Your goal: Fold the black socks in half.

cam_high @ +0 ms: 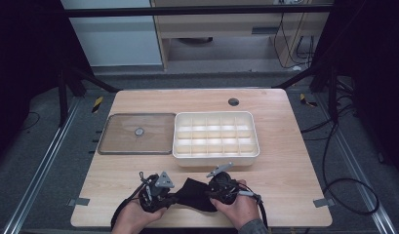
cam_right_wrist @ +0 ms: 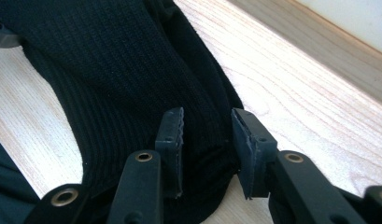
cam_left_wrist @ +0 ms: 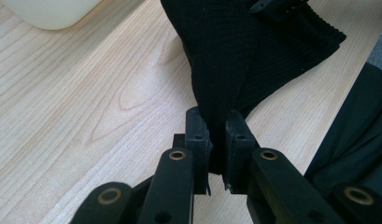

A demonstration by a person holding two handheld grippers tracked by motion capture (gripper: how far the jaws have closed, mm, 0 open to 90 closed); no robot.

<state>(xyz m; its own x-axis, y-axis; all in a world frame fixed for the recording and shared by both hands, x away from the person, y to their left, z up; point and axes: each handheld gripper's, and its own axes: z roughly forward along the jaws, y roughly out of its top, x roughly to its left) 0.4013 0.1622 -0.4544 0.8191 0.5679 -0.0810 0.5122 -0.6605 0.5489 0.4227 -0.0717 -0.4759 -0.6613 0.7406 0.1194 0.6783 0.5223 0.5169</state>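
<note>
High view: a black knitted sock (cam_high: 194, 194) is lying at the near edge of the counter (cam_high: 285, 165), stretching left to right between the left tongs (cam_high: 173, 197) and the right tongs (cam_high: 210, 194), with the compartment tray (cam_high: 216, 157) beyond.

Left gripper view: the left tongs (cam_left_wrist: 212, 135) are clenching a narrow fold of the sock (cam_left_wrist: 235, 51).

Right gripper view: the right tongs (cam_right_wrist: 205, 135) are straddling the sock (cam_right_wrist: 109, 74), parted and not yet pinching.

No writing is legible.
</note>
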